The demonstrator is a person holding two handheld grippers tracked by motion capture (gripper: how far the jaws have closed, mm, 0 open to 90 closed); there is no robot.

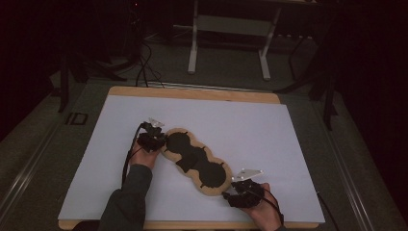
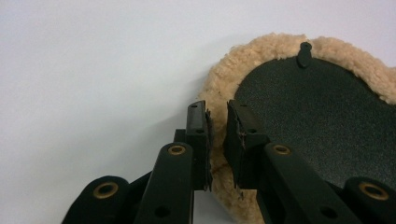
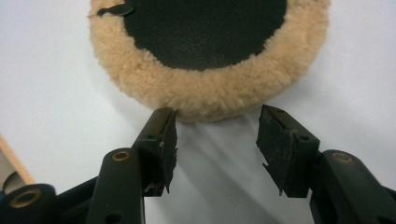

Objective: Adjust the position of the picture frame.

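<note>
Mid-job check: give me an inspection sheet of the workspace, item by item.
Surface: white sheet on a wooden board.
Job's things: fleece pad, tan edge, black panels up, lying flat and slantwise.
Clutter: nothing seen.
Grippers: left gripper is shut on the pad's fleece edge; right gripper is open, just short of the other end.
Cables: one cable trails from the left gripper; floor cables lie beyond the table.
Surroundings: dark room, white frame legs behind the table.
</note>
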